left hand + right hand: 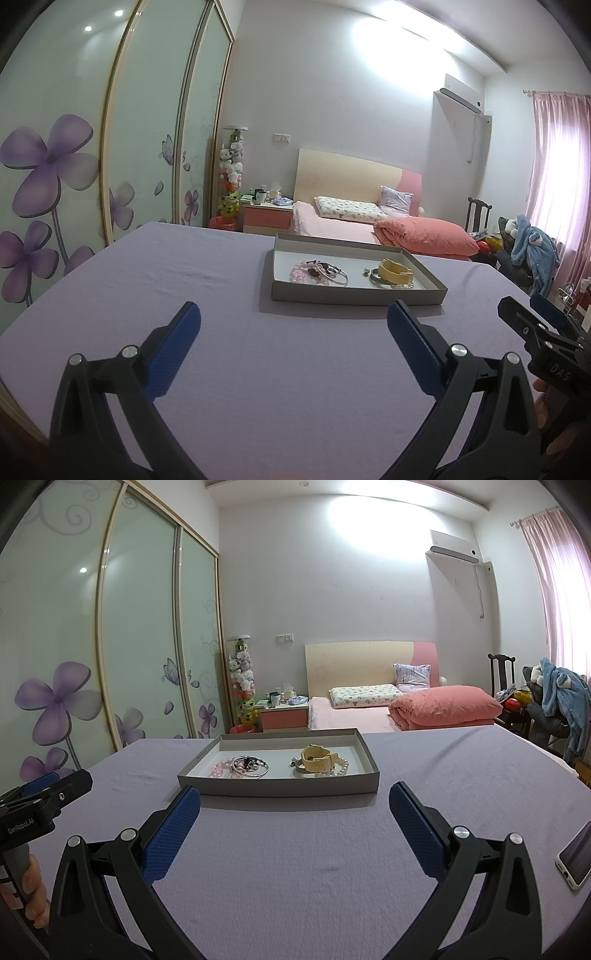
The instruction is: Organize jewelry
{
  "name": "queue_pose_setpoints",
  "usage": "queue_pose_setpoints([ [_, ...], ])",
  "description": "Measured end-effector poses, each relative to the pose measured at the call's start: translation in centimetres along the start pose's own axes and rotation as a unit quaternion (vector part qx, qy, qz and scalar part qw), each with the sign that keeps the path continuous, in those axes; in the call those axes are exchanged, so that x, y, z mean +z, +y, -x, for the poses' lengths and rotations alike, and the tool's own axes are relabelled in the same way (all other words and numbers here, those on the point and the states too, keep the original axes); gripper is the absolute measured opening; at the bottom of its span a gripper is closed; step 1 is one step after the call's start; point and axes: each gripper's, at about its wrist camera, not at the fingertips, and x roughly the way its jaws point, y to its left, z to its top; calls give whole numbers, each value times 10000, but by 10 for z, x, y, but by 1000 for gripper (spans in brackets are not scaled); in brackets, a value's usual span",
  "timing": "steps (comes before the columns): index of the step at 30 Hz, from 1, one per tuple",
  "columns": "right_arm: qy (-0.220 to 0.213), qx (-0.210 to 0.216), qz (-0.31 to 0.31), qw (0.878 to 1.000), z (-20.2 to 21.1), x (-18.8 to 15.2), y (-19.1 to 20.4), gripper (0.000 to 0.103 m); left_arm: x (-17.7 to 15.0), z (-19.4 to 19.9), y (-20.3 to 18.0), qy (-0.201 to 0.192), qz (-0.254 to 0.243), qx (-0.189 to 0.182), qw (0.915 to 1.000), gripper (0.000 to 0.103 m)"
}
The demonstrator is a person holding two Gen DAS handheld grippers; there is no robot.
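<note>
Two heaps of jewelry lay inside one shallow grey tray (280, 786), and that tray sat on the lavender bedspread (295, 849), the biggest surface in view, toward its far side. The spread gave a flat, soft floor, so judged from that, small pieces would not roll or scratch. The tray's low walls kept everything gathered yet open from above, which would suit reaching in with tongs.

Within the tray, the right-hand heap held a yellow watch (317, 757) resting over a grey bangle, with a pearl bracelet (338, 770) touching it in front. The left-hand heap held a pink bead bracelet (221, 768) just beside a silver bangle (255, 770) and some darker beads tangled over it. A bare strip of tray floor lay between the heaps. Whether this grouping was the sorted result or a mix awaiting sorting, the views could not settle.

Both tools hung short of the tray, above bare cloth, holding nothing. The left gripper (293, 321) had its fingers spread wide; the right gripper (294, 805) likewise stood wide apart, aimed squarely at the tray's near wall. A phone (576, 856) lay at the right edge.
</note>
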Motion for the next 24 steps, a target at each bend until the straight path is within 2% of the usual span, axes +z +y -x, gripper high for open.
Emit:
queue_pose_setpoints([
  [24,10,7,-11,10000,0,1,2,101,-1,0,-6,20,-20,-37,10000,99],
])
